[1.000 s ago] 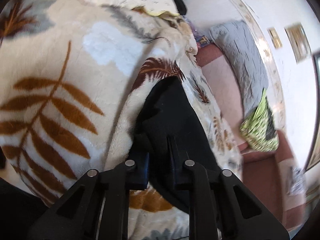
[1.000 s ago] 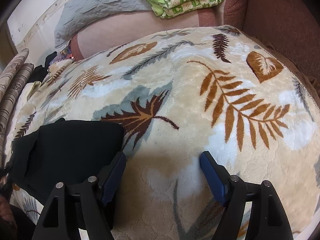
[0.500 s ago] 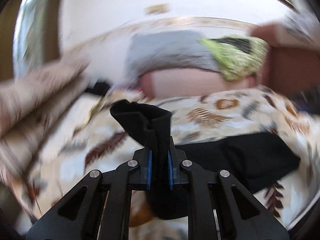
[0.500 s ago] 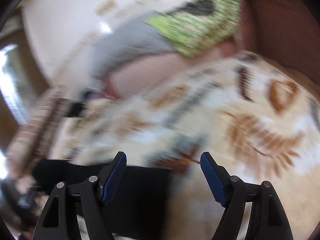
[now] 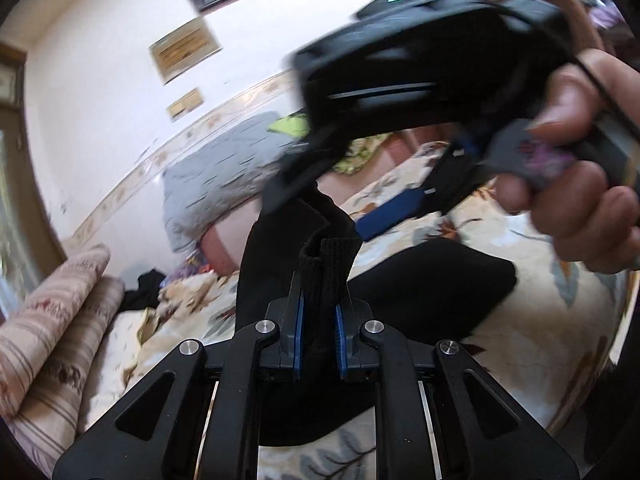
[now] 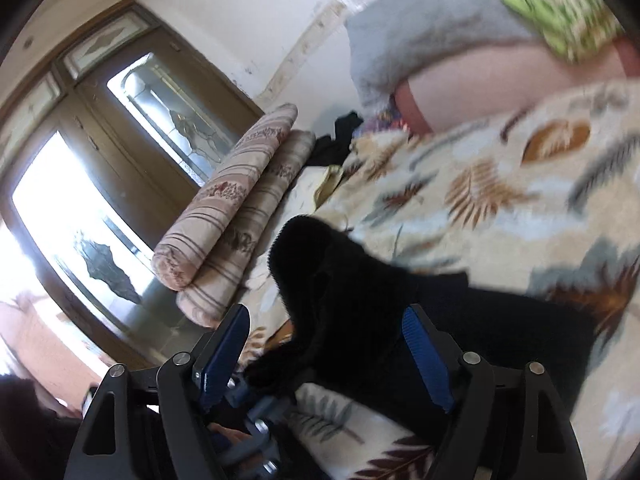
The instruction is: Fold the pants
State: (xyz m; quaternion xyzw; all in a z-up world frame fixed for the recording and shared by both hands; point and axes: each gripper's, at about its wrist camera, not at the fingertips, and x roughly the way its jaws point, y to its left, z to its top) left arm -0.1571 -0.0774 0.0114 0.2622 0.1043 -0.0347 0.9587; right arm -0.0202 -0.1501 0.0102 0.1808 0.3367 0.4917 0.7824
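Note:
Black pants (image 5: 432, 280) lie across a cream blanket with a leaf pattern (image 5: 540, 320). My left gripper (image 5: 319, 320) is shut on a ribbed end of the pants (image 5: 328, 264) and holds it up off the blanket. In the left wrist view my right gripper (image 5: 340, 200), held by a hand (image 5: 580, 192), hovers just above that raised end. In the right wrist view the right gripper (image 6: 324, 344) stands open. The lifted black fabric (image 6: 320, 272) rises between its blue pads (image 6: 424, 360) without being pressed. The rest of the pants (image 6: 500, 320) trails off to the right.
Rolled striped bedding (image 6: 232, 208) lies at the blanket's left edge, with dark clothes (image 6: 340, 132) behind it. A grey pillow (image 6: 420, 32) and a green patterned cloth (image 6: 552, 12) sit at the far end. A glass-panelled door (image 6: 100, 180) stands at the left.
My left gripper has rolled upright and lifted the pants' end off the blanket. My right gripper, still open, has swung left from the bare blanket to straddle the raised fabric.

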